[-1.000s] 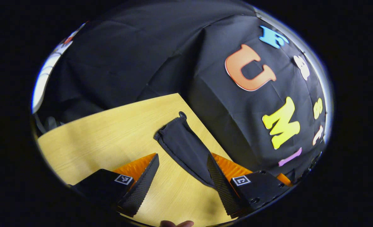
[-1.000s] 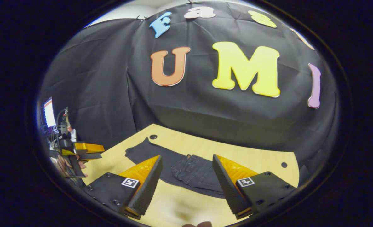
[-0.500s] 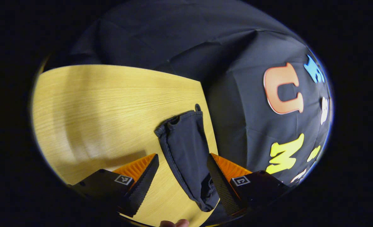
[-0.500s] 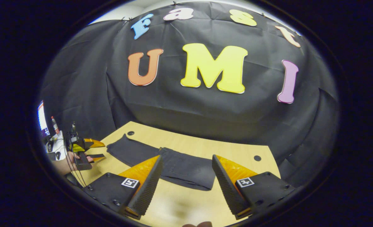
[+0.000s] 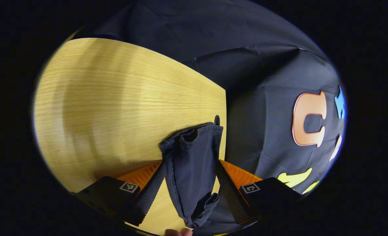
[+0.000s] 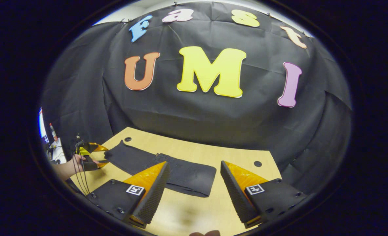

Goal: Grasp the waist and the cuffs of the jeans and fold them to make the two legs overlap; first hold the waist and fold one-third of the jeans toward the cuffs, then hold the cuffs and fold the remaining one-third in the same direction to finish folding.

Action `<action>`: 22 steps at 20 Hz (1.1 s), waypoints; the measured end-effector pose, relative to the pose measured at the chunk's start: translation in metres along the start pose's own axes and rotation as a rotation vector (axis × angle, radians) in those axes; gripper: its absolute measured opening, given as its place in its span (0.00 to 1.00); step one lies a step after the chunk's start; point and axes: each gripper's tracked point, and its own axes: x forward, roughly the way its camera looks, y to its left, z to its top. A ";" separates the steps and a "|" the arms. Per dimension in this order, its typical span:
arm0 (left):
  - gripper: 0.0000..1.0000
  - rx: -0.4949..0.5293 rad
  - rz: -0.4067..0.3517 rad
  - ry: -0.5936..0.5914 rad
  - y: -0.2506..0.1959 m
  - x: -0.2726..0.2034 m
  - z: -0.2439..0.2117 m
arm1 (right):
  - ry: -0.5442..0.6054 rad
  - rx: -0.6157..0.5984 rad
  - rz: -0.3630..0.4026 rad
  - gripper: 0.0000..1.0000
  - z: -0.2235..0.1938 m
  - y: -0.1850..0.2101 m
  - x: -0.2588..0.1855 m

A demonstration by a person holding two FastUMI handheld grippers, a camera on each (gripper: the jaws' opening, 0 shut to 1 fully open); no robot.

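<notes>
1. The dark denim jeans (image 6: 167, 170) lay as one long strip on the pale wooden bench (image 6: 240, 157), so I judged the legs already overlapped.
2. The waist end (image 6: 194, 180) looked doubled over; first third probably folded.
3. My left hand-held gripper (image 5: 189, 193) straddled the cuffs (image 5: 190, 141), fingers wide, not yet clamped.
4. My right hand-held gripper (image 6: 194, 193) hung spread and empty above the bench.
5. Left to do: grip the cuffs and make the final fold.
</notes>
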 end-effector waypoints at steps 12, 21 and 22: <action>0.17 -0.009 -0.019 -0.043 0.003 0.041 0.002 | 0.064 0.031 -0.035 0.94 -0.031 -0.011 -0.011; 0.05 0.338 -0.130 -0.053 -0.084 0.001 -0.030 | -0.013 0.070 -0.112 0.94 -0.035 -0.045 -0.046; 0.05 0.387 -0.151 -0.056 -0.098 -0.007 -0.039 | -0.016 0.085 -0.110 0.96 -0.035 -0.047 -0.048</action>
